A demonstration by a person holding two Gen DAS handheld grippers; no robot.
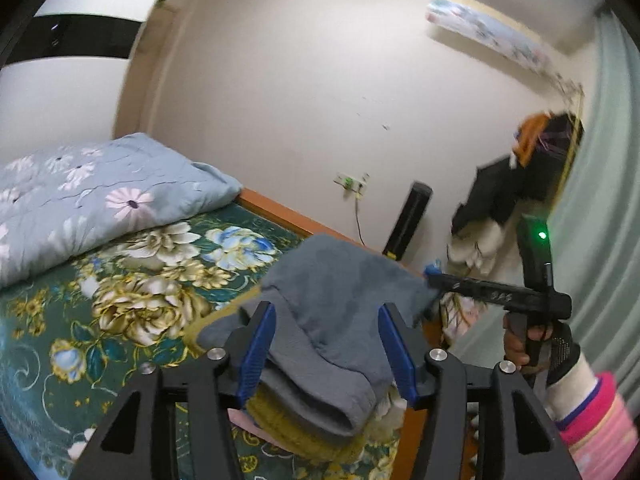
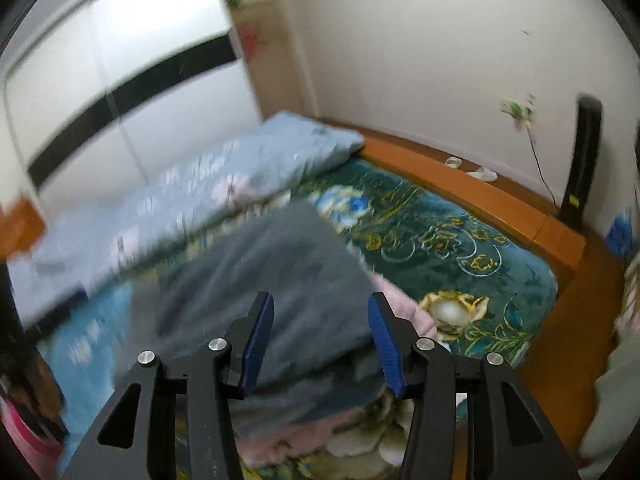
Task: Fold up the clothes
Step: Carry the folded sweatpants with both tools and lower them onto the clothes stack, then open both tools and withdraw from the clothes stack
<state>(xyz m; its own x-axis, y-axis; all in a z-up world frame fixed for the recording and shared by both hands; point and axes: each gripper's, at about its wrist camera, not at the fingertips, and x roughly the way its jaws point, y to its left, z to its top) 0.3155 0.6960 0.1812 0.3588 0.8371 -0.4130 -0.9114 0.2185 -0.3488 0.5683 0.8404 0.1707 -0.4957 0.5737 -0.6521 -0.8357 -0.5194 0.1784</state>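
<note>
A grey garment [image 1: 328,316] lies folded on top of a stack of clothes, over a mustard knit piece [image 1: 304,432] and a pink piece [image 2: 404,308], on the floral bed cover. My left gripper [image 1: 326,322] is open just above the grey garment, fingers straddling it. My right gripper [image 2: 320,314] is open over the same grey garment [image 2: 272,280]. In the left wrist view the right gripper's tip [image 1: 434,271] sits at the garment's far right corner, held by a hand in a pink sleeve. The right wrist view is motion-blurred.
A light blue flowered quilt [image 1: 92,196] is bundled at the bed's head. The green floral bed cover [image 2: 460,240] ends at an orange wooden bed frame [image 2: 480,196]. A black tower device [image 1: 408,220], hanging dark clothes [image 1: 504,192] and a green curtain [image 1: 600,200] stand beyond.
</note>
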